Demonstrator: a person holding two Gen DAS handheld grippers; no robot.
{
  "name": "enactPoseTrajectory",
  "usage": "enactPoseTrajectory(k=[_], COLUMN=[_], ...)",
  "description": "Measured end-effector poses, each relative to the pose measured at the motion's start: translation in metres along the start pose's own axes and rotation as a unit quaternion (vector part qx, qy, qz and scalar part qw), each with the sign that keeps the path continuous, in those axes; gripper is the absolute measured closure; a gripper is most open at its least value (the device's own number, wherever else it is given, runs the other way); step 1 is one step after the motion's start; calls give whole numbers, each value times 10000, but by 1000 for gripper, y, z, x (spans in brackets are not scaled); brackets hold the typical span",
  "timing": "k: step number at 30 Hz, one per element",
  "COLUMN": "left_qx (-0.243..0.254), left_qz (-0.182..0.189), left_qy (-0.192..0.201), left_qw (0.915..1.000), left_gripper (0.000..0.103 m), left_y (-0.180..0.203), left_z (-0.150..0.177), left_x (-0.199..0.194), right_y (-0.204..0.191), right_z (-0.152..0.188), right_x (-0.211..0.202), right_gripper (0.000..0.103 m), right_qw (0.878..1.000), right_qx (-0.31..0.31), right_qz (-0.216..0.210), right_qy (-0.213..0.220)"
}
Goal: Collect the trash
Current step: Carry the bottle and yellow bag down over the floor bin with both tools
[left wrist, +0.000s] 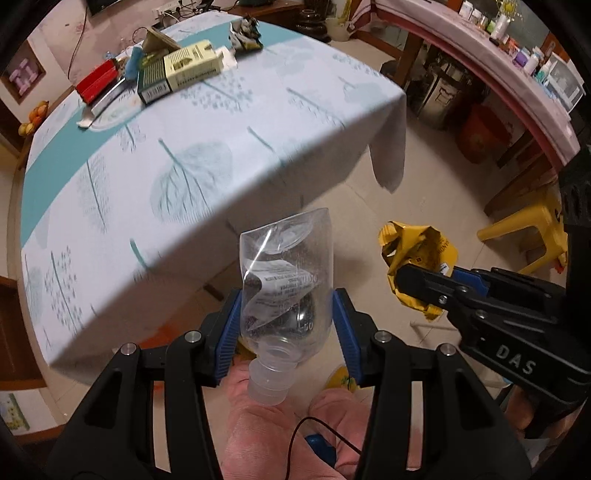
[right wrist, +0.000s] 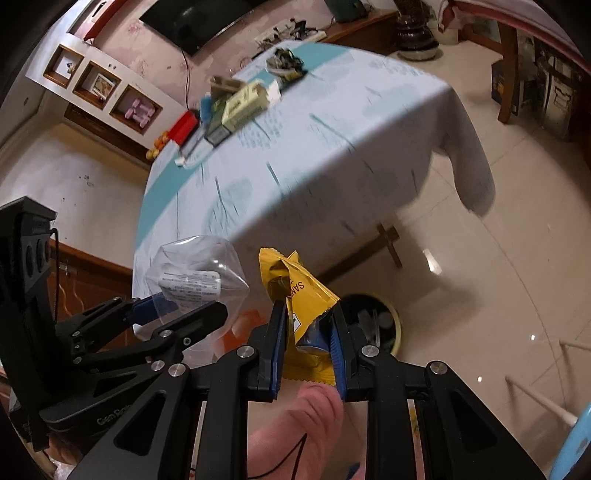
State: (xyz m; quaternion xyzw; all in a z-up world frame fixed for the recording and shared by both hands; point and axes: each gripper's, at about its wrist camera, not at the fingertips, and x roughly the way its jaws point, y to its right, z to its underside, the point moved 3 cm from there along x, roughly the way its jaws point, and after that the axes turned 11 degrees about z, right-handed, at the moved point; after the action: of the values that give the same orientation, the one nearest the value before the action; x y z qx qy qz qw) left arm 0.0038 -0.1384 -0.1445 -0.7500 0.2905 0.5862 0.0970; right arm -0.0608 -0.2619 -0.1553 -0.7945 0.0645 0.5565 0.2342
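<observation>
- The left gripper (left wrist: 286, 325) is clamped on a crushed clear bottle (left wrist: 284, 280), one blue pad (left wrist: 229, 332) on each side of its body.
- The bottle is held off the table, neck pointing back toward the hand and uncapped, its white printed label twisted across the crumpled middle.
- The right gripper (right wrist: 308, 336) is closed on a yellow wrapper (right wrist: 299, 291), which stands up between the blue pads with its crumpled top above them.
- In the left wrist view the right gripper (left wrist: 413, 284) comes in from the right with the wrapper (left wrist: 417, 254) in its tips, just beside the bottle but apart from it.
- Both held things hang past the near edge of the table (left wrist: 221, 147), over the tiled floor.
- A bin (right wrist: 376, 325) with a pale yellow rim stands on the floor below the right gripper, partly hidden behind its fingers; something lies inside, too dim to tell.
- On the far part of the table lie a cream box (left wrist: 192, 64), a dark green box (left wrist: 151, 79) touching it, a red box (left wrist: 96, 80) toward the left edge and a crumpled packet (left wrist: 245, 33) near the far edge.
- A yellow stool (left wrist: 528, 232) stands on the floor at the right.
</observation>
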Motion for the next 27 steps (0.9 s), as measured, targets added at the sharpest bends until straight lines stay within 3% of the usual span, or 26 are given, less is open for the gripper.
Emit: enactPoseTrajectory(k=[12, 20, 27], left_qx=[209, -98, -442], left_qz=[-224, -44, -192], left_qy=[-446, -600, -585], left_qw=[9985, 9981, 9971], left_gripper=[58, 58, 57], left_y=[17, -10, -55], left_z=[61, 94, 103], left_x=[54, 147, 228], right_y=[37, 68, 82], right_z=[62, 88, 106], right_x=[60, 151, 256], right_gripper=[82, 81, 80], right_qw=[9977, 9923, 9873], right_qx=[261, 575, 522], right_qz=[25, 167, 236], right_qy=[-628, -1080, -1485])
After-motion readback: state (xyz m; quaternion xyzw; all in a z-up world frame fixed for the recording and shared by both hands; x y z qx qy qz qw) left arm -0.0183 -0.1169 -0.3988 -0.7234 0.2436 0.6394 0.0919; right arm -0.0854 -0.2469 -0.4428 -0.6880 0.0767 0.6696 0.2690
